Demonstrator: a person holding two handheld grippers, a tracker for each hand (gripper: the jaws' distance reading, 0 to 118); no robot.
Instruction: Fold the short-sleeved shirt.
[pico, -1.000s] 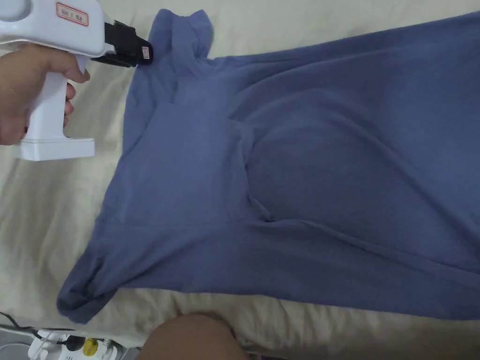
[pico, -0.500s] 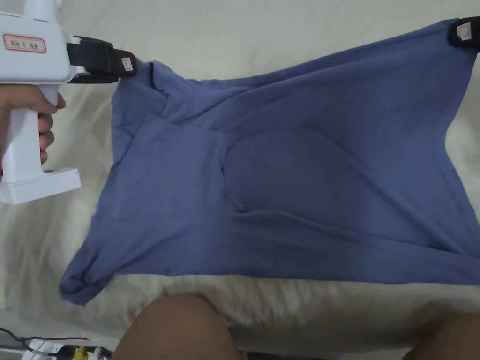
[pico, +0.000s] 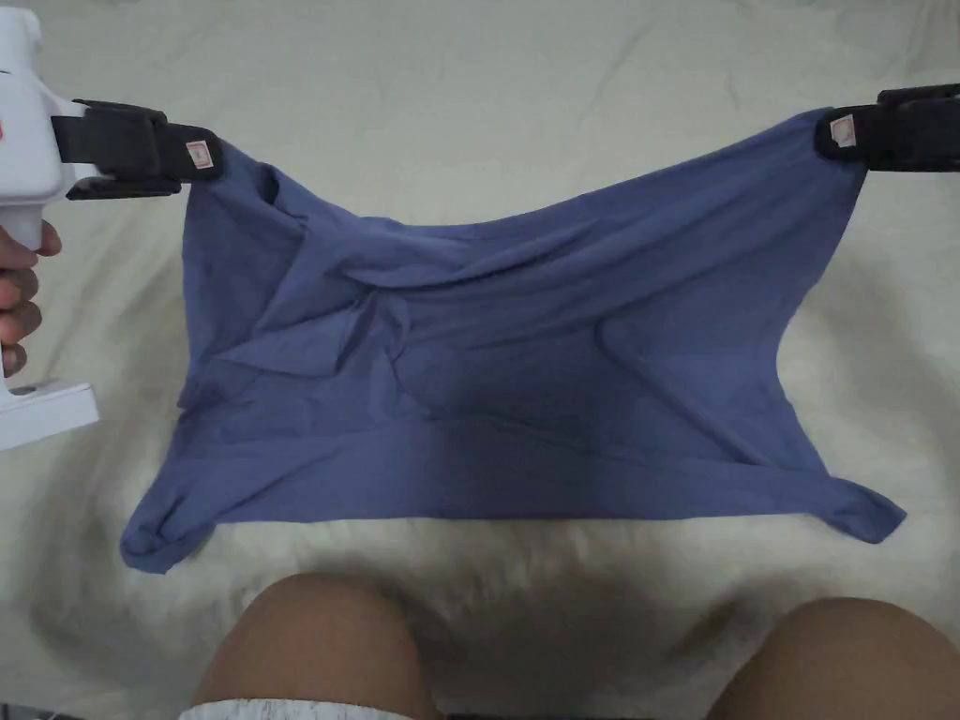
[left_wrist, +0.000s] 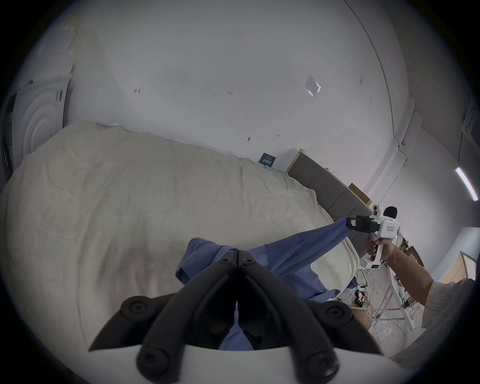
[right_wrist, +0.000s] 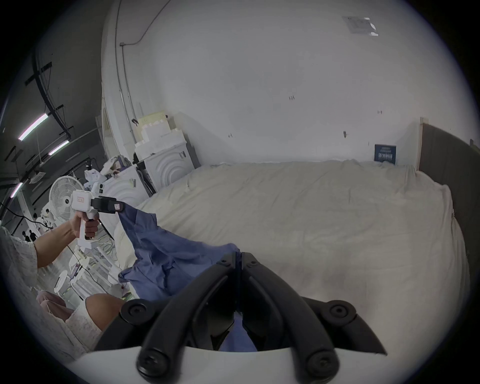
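The white body of the left tool (pico: 202, 155) ran off the head view's left edge, and the right tool (pico: 830, 131) was cut at the right edge. Under each tool's closed jaws the pinched corner of the blue short-sleeved cotton shirt (pico: 506, 375) was hidden.

A bed (pico: 487, 84) covered in a creased cream sheet (pico: 562, 600) is carrying the scene. A blue short-sleeved shirt (pico: 506, 394) is lying with its near edge and two near corners on the sheet, while its far left and right corners are hanging lifted.
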